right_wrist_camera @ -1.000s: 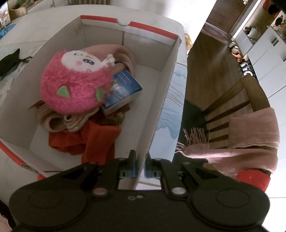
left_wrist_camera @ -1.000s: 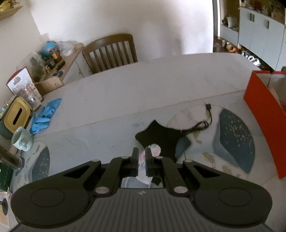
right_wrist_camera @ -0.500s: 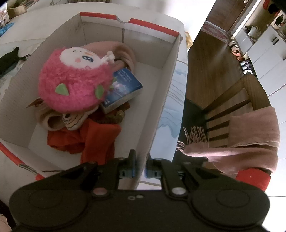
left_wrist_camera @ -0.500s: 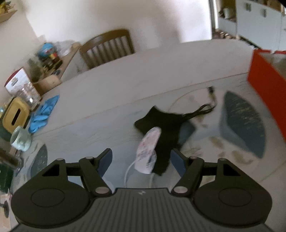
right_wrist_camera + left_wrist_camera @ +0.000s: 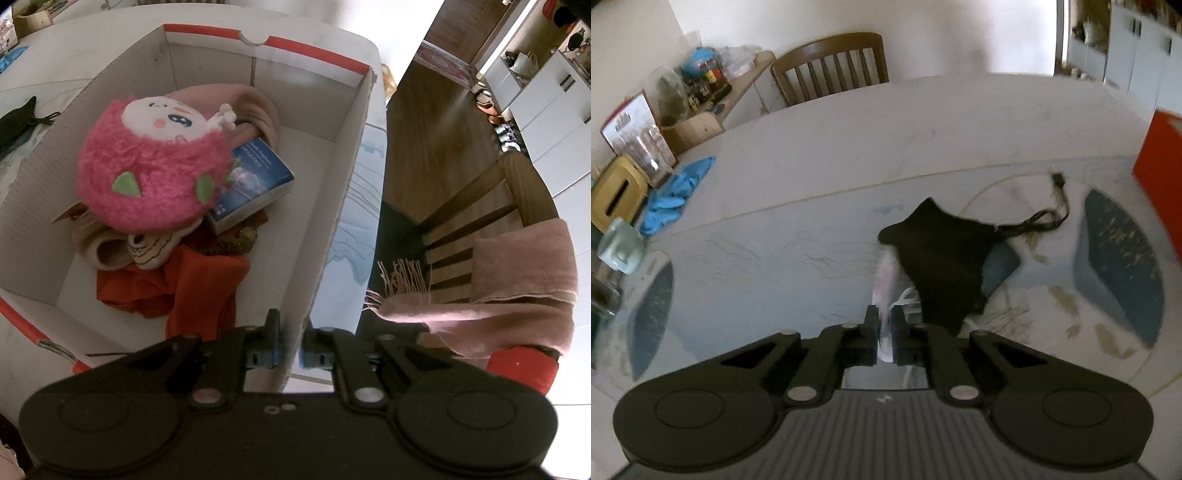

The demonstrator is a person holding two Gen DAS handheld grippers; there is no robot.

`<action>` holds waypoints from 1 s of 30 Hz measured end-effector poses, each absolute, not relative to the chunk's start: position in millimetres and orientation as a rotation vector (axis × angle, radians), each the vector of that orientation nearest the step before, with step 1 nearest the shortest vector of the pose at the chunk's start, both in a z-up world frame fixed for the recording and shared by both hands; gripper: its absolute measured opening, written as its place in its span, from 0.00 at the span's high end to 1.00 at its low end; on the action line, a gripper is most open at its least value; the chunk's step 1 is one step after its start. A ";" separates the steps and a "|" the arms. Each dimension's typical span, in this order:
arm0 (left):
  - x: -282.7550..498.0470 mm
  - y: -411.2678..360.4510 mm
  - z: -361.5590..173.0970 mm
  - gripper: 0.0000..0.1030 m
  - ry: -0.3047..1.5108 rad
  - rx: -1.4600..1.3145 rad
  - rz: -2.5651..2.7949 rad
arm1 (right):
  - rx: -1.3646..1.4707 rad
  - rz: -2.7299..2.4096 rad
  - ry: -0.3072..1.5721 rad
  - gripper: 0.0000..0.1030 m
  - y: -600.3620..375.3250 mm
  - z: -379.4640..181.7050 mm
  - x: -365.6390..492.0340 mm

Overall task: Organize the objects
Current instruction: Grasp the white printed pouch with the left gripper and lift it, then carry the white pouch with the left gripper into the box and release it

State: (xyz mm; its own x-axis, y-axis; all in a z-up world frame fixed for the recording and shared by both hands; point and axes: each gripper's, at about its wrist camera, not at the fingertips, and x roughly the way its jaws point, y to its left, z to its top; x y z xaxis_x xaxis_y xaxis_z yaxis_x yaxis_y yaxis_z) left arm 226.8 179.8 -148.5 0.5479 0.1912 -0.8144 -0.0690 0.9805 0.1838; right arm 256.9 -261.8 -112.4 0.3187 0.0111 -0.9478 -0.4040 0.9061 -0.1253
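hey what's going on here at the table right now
A person is tidying loose things into a cardboard box. The left gripper is shut on a small white patterned item lying beside a black pouch on the table. The right gripper is clamped on the box's side wall. Inside the box sit a pink plush toy, a blue book and red cloth.

Both tools are matte black. The left tool (image 5: pixel 884 325) has a ribbed grey top plate with a small pale logo, two wide rounded lobes each stamped with a shallow disc, angled link arms with silver pivot screws, and short black fingers. The right tool (image 5: pixel 290 345) has a smooth black body, pinkish-silver pivot screws, two small central screws, and blue finger pads (image 5: pixel 264 356).
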 end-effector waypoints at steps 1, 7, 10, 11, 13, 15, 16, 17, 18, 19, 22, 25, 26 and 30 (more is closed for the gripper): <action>225.6 181.4 -146.7 0.99 0.971 0.122 0.156 | -0.371 0.281 1.223 0.92 -261.6 -112.4 257.1; 219.6 188.0 -135.1 0.99 0.935 0.088 0.162 | -0.370 0.280 1.222 0.92 -262.0 -112.3 256.8; 215.1 188.3 -123.6 0.99 0.910 0.082 0.157 | -0.370 0.280 1.223 0.92 -262.3 -112.4 256.8; 213.1 187.9 -118.3 0.99 0.901 0.080 0.157 | -0.370 0.280 1.223 0.92 -262.2 -112.4 256.8; 209.2 185.3 -107.2 0.99 0.884 0.078 0.143 | -0.372 0.281 1.222 0.92 -262.3 -112.2 256.7; 205.6 181.0 -96.4 0.99 0.868 0.083 0.131 | -0.373 0.281 1.222 0.92 -262.7 -112.3 256.6; 204.6 177.6 -90.9 0.99 0.862 0.084 0.118 | -0.374 0.281 1.222 0.92 -262.4 -112.1 256.7; 203.6 174.5 -85.5 0.99 0.855 0.085 0.107 | -0.375 0.281 1.222 0.92 -262.4 -112.2 256.8; 202.6 170.8 -80.4 0.99 0.849 0.088 0.098 | -0.376 0.282 1.222 0.92 -263.1 -112.3 256.8; 201.6 165.7 -74.4 0.99 0.843 0.092 0.085 | -0.376 0.282 1.222 0.92 -263.0 -112.3 256.9; 200.9 149.7 -59.6 0.99 0.828 0.096 0.023 | -0.376 0.282 1.222 0.92 -262.9 -112.3 257.0; 201.7 128.4 -47.5 0.99 0.810 0.117 -0.036 | -0.377 0.282 1.221 0.92 -262.4 -112.1 257.3; 201.9 120.8 -44.0 0.99 0.803 0.126 -0.052 | -0.377 0.283 1.220 0.92 -262.8 -112.2 257.5; 206.1 88.2 -30.3 0.99 0.778 0.142 -0.147 | -0.377 0.285 1.217 0.92 -264.5 -112.4 258.2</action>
State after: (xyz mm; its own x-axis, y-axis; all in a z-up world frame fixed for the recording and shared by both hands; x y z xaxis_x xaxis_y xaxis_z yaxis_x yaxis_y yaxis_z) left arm 206.1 88.2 -30.3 0.7032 -0.0798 -0.7065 0.1844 0.9802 0.0728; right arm 258.2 -264.5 -112.4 0.3233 0.0122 -0.9462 -0.4095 0.9032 -0.1283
